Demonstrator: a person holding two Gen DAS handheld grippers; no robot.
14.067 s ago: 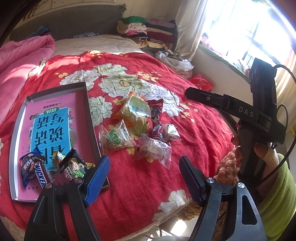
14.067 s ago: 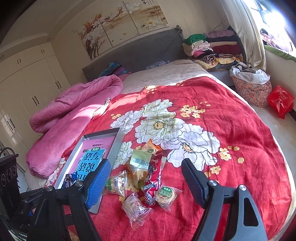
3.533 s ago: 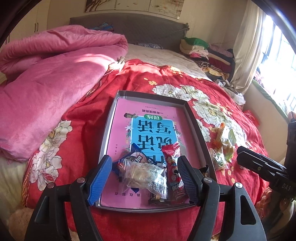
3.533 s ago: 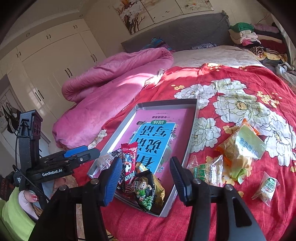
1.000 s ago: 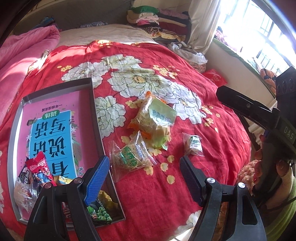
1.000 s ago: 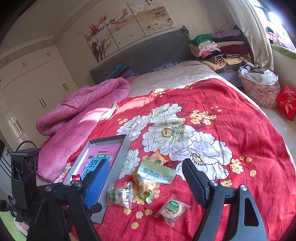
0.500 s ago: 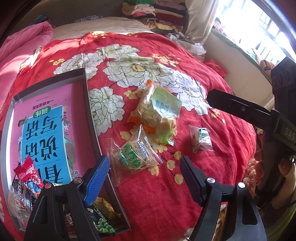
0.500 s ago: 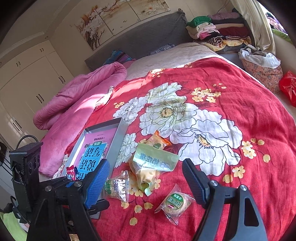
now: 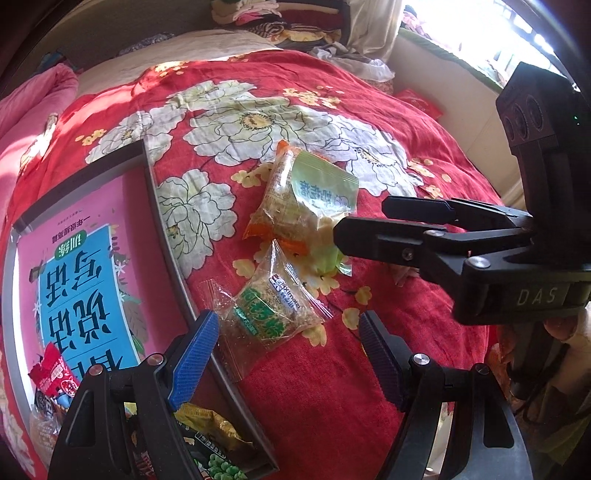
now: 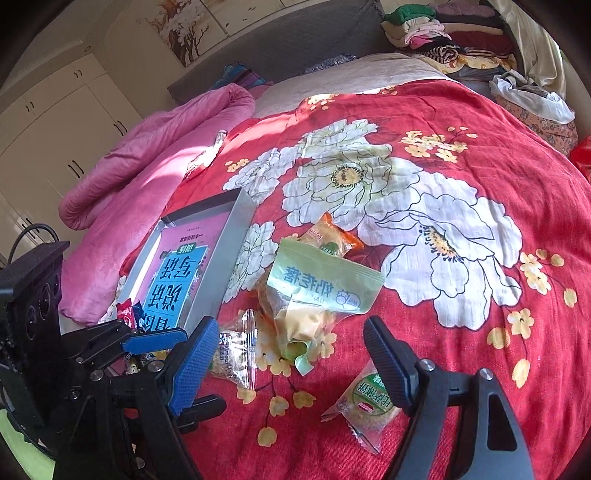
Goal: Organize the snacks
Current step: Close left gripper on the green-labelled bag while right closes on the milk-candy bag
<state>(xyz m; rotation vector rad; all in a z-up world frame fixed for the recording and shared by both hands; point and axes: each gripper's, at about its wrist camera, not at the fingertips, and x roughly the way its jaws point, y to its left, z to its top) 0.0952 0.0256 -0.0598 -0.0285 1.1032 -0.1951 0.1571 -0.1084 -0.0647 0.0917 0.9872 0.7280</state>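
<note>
My left gripper is open, its blue and black fingers on either side of a clear packet with a green label that lies on the red bedspread beside the grey tray. My right gripper is open above a light green bag and an orange packet. A round green-label cake packet lies by its right finger. The tray holds a pink and blue book and several snacks at its near end. The right gripper also shows in the left wrist view.
A pink quilt is bunched at the left of the bed. Folded clothes are stacked by the headboard. The bed's edge drops off to the right, toward a window wall.
Both grippers have moved down and closer to the loose snacks. My left gripper now straddles the green-label packet. Earlier, several snacks were carried into the tray.
</note>
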